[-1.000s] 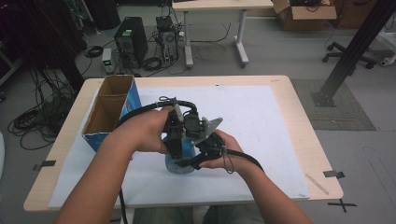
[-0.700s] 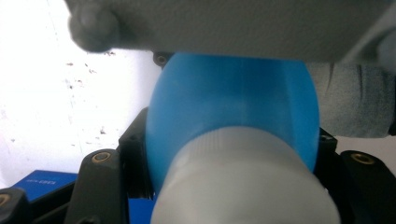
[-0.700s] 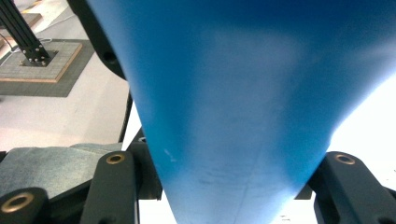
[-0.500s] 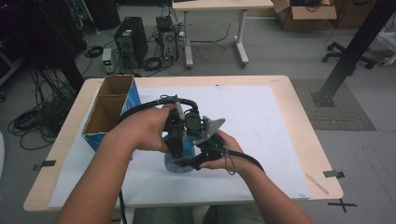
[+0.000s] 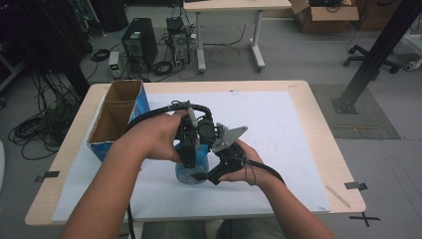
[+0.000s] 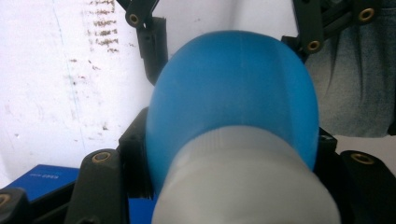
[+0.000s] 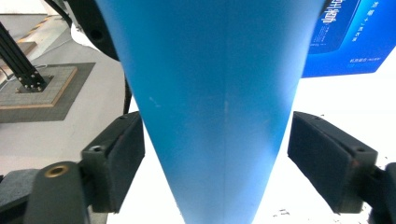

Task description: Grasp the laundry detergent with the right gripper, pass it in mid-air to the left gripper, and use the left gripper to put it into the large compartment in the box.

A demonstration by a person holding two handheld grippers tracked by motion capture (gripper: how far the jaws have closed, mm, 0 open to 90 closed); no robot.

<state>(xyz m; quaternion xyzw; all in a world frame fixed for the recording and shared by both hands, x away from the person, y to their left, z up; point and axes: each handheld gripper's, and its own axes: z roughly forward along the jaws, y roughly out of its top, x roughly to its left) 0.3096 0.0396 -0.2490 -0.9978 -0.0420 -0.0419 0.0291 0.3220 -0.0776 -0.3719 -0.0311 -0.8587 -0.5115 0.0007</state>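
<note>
Standing between tool [image 7: 217, 163] pads: blue bottle [image 7: 210, 93]

Bottle [image 5: 191, 167] stands near the middle of the sheet [image 5: 278, 129] covering the worktop [image 5: 318, 144], toward its front edge. Open box [image 5: 117, 117] lies behind and to the left, at the sheet's left border. Left gripper [image 5: 188, 149] sits above the bottle; right gripper [image 5: 209, 175] just right.
</note>
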